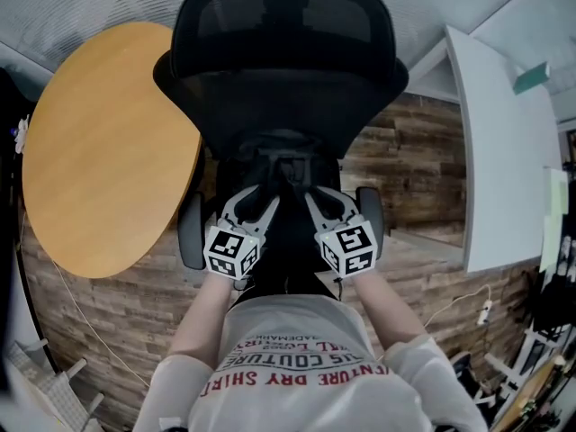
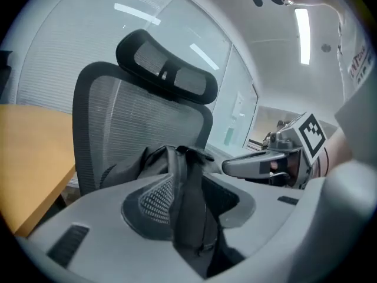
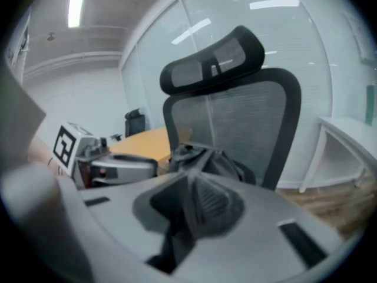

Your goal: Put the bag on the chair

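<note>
Bag [image 1: 286, 165] sits on the chair [image 1: 279, 61].
Left tongs [image 1: 258, 196] wide around a strap [image 2: 188, 205]; right tongs [image 1: 324, 196] narrow, pinching another strap [image 3: 179, 211].

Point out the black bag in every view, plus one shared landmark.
Head view: black bag at centre, below the chair's headrest.
Left gripper view: lower centre, strap between the jaws.
Right gripper view: lower centre, between the jaws.
Shared landmark: the headrest.

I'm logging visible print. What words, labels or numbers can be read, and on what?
"COUTURE": red print on the person's shirt, upside down in the head view.
"DRY SHIR": same shirt, next line; its ends are unclear.
Small shirt line: unreadable.
Cubes on left gripper and right gripper: patterns only, no words.
</note>
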